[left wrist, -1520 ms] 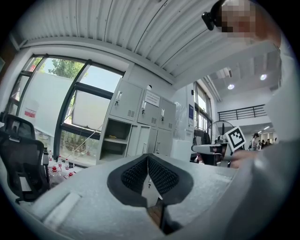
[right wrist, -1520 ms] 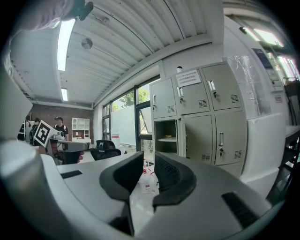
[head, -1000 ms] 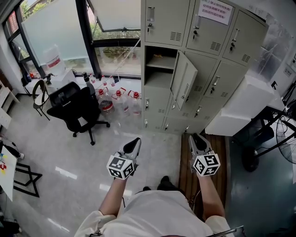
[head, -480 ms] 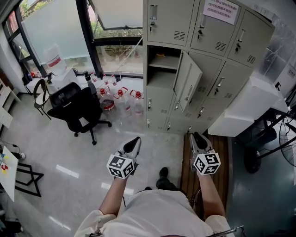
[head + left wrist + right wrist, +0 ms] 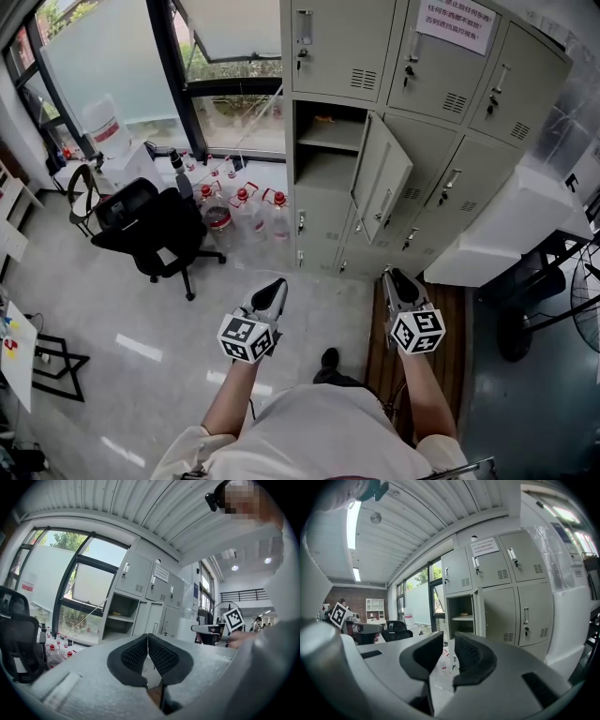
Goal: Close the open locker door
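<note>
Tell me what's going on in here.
A person stands facing a bank of grey metal lockers, a gripper in each hand, both short of it. One grey locker door hangs open, untouched. The left gripper is shut and empty; the right gripper is open, its jaws just widened, nothing between them.

Pale floor (image 5: 112,300), seen steeply from above. Black office chair (image 5: 155,225) on castors, left of centre, near the window wall (image 5: 103,56). Clear water bottles with red caps (image 5: 242,208) stand grouped on the floor just right of the chair, at the foot of the window. Large water jug (image 5: 106,127) with a red label, toward the far-left corner, on a white surface. Thin-framed second chair (image 5: 80,192), near the left edge. Wooden boards (image 5: 448,309), a brown strip of floor at right. White box-like unit (image 5: 520,220) above a black frame, right edge. Beside it, a wire-grilled fan (image 5: 586,286), partly cut off. Black folding stand (image 5: 52,361), lower-left corner.
</note>
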`<state>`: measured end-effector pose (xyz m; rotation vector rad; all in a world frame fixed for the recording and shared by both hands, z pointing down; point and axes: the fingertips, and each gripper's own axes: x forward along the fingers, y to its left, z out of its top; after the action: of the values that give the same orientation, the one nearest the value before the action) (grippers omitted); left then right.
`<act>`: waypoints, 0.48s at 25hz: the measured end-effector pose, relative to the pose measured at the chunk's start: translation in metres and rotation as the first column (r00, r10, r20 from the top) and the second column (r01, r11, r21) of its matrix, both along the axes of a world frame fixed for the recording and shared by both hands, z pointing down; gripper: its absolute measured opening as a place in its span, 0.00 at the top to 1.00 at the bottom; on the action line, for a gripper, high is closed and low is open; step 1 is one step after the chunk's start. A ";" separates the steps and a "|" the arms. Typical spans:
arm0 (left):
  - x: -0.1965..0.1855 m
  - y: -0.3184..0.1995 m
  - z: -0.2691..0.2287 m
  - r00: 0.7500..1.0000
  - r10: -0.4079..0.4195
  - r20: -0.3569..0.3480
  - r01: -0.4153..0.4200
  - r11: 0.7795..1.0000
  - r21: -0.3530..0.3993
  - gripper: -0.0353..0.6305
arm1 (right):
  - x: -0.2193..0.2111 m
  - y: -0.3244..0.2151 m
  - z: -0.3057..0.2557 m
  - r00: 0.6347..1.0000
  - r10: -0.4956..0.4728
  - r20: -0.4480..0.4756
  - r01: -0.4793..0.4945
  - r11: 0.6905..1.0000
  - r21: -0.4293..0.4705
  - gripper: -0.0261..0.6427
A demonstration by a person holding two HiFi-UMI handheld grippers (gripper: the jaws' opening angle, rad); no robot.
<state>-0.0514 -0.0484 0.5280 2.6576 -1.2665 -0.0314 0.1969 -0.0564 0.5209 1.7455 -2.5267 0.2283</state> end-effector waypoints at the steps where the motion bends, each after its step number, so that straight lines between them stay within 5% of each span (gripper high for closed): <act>1: 0.004 -0.008 0.000 1.000 0.000 0.003 0.000 1.000 0.001 0.92 | 0.004 -0.009 0.001 1.000 -0.001 0.000 0.001 1.000 -0.001 0.86; 12: 0.043 -0.088 -0.005 0.999 -0.041 0.028 0.041 0.999 -0.006 0.92 | 0.047 -0.106 0.007 1.000 -0.029 0.011 0.029 1.000 -0.008 0.84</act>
<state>-0.0081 -0.1359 0.5226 2.6353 -1.3271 0.0032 0.2441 -0.1628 0.5276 1.7085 -2.5530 0.2473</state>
